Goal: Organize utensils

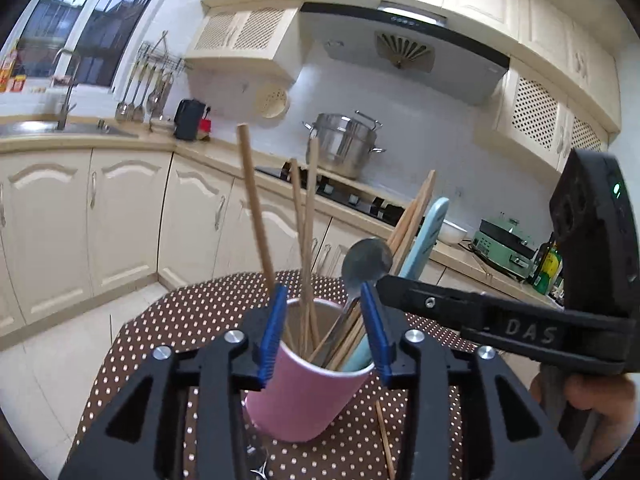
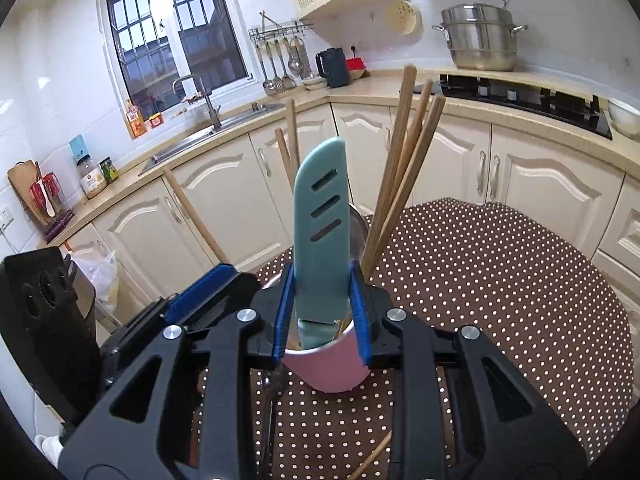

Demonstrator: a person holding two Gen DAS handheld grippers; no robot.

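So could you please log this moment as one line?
left gripper: holding pink cup | right gripper: around blue knife | chopstick on table

Pink cup, teal knife sheath, brown white-dotted tablecloth.

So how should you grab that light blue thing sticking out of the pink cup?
Grip the light blue utensil on its flat, slotted upper part, pinching its two narrow edges. Come from the side where its broad face shows, as the right gripper does. It stands nearly upright in the pink cup, and the chopsticks lean away, leaving room.
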